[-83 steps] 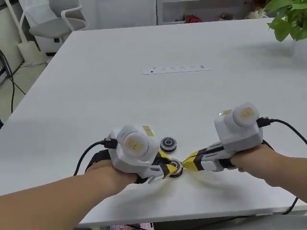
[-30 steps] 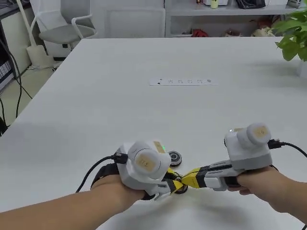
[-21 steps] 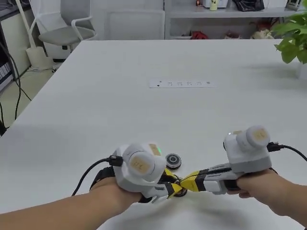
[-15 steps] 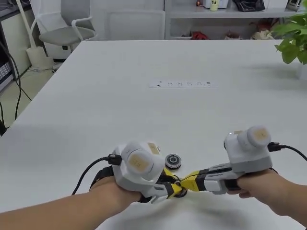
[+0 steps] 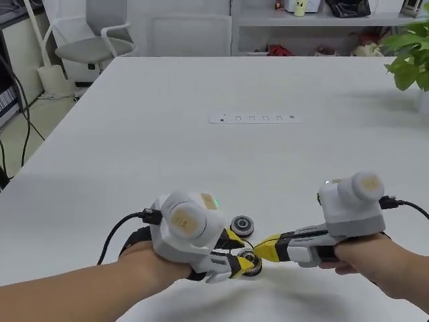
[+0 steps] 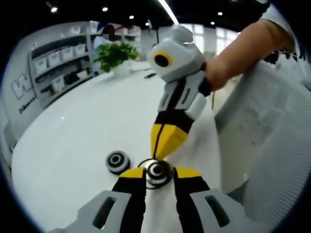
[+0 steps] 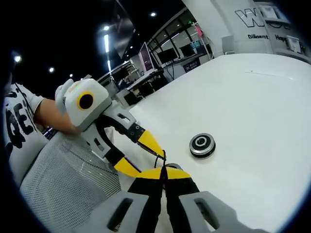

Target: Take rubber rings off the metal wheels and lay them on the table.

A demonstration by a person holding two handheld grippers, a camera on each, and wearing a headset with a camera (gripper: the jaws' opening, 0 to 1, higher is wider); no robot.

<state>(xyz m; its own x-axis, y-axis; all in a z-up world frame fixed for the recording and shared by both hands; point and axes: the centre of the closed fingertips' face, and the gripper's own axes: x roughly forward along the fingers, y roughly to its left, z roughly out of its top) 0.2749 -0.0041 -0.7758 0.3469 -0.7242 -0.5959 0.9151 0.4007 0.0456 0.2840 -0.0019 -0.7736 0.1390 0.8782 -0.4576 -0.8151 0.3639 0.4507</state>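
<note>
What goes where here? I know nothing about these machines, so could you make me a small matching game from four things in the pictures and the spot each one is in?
Things:
1. held wheel
2. loose wheel
3. plant
4. office chair

Places:
a. far left, beyond the table
b. far right of the scene
c. between the jaws of the left tool
d. lying free on the table, just behind the two tools

Right pairs: 1-c, 2-d, 3-b, 4-a
</note>
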